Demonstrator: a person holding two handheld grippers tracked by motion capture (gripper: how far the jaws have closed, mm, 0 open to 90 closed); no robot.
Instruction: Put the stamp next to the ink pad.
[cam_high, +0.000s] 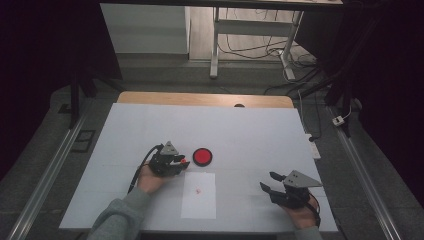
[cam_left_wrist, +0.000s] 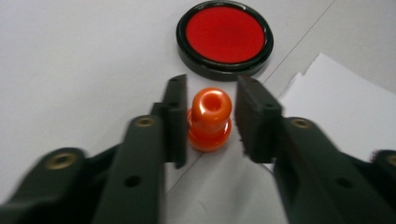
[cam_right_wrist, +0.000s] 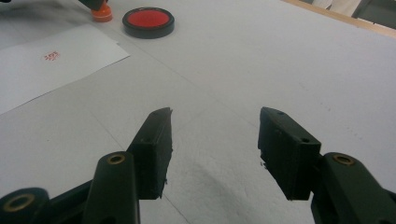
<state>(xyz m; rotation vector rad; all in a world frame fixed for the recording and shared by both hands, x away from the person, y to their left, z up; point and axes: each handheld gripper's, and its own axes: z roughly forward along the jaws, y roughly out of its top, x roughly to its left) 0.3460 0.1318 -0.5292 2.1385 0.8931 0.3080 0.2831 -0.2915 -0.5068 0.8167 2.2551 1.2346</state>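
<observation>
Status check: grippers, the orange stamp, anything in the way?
Left gripper open, jaws astride the orange stamp, which stands upright on the table. Right gripper open, empty. Red ink pad just beyond the stamp, stamped paper beside it; nothing blocking.

The right hand-held gripper (cam_right_wrist: 215, 140) hangs with jaws apart over the white table (cam_right_wrist: 280, 60), gripping nothing.

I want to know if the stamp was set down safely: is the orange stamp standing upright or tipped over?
Upright: the orange stamp stands on its wide base on the white table, knob on top, between the left tool's parted jaws.
</observation>
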